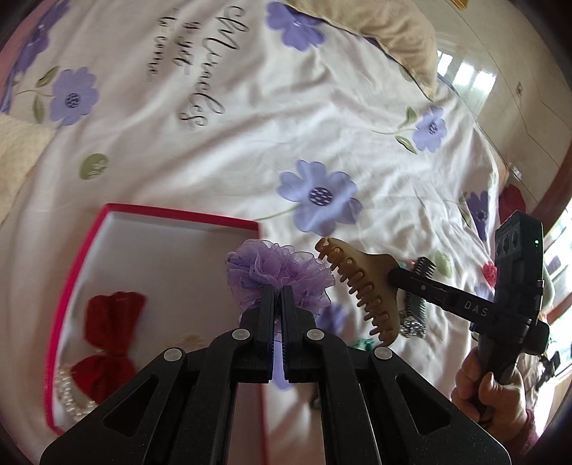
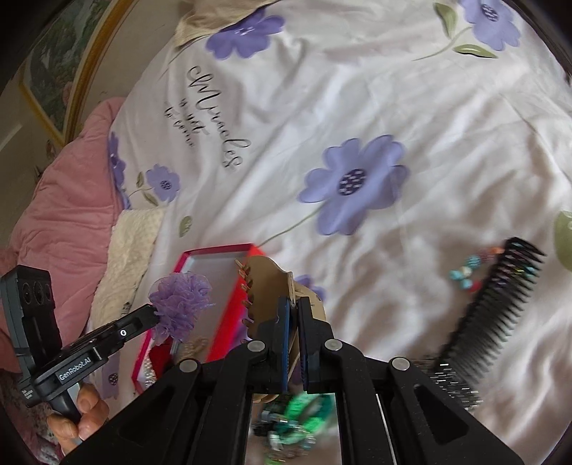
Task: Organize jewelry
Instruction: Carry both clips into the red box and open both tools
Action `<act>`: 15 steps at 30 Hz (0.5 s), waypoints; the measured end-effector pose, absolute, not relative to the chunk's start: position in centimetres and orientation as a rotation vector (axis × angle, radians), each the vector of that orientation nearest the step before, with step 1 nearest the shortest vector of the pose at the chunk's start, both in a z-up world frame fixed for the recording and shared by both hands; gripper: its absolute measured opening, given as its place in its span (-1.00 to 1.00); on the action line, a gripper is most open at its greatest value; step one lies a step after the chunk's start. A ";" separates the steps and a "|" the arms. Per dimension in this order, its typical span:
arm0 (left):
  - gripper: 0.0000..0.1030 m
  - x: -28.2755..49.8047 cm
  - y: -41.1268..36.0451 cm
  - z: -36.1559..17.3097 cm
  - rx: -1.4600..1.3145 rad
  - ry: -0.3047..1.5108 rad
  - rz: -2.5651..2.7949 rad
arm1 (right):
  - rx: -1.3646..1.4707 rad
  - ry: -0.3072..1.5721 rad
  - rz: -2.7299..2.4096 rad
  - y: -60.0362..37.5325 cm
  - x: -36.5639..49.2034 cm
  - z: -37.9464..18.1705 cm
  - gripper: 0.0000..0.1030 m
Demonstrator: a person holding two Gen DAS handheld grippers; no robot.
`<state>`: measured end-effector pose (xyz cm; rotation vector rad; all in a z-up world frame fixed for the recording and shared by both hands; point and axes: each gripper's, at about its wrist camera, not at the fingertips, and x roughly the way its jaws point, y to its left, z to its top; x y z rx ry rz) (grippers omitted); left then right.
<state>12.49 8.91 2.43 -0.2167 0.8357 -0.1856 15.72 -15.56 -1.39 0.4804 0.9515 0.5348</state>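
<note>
My left gripper (image 1: 278, 291) is shut on a purple ruffled scrunchie (image 1: 275, 273) and holds it over the right edge of a red box (image 1: 71, 272) with a white inside. A red bow (image 1: 109, 339) and a pearl strand (image 1: 69, 393) lie in the box. My right gripper (image 2: 296, 304) is shut on a tan claw hair clip (image 2: 268, 289), held in the air beside the box (image 2: 214, 252). In the left wrist view the clip (image 1: 357, 282) hangs just right of the scrunchie. The right wrist view shows the scrunchie (image 2: 180, 304) above the box.
A black comb (image 2: 497, 304), a turquoise bead piece (image 2: 464, 273) and a green bead item (image 2: 307, 418) lie on the flowered white bedsheet (image 2: 357, 107). A sparkly strip (image 2: 454, 386) lies by the comb. A pink quilt (image 2: 60, 200) and cream pillow (image 1: 393, 32) border the bed.
</note>
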 end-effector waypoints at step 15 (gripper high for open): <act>-0.96 12.5 16.8 1.3 -0.259 0.818 -0.056 | 0.446 0.965 0.667 -5.0 17.3 -0.6 -0.92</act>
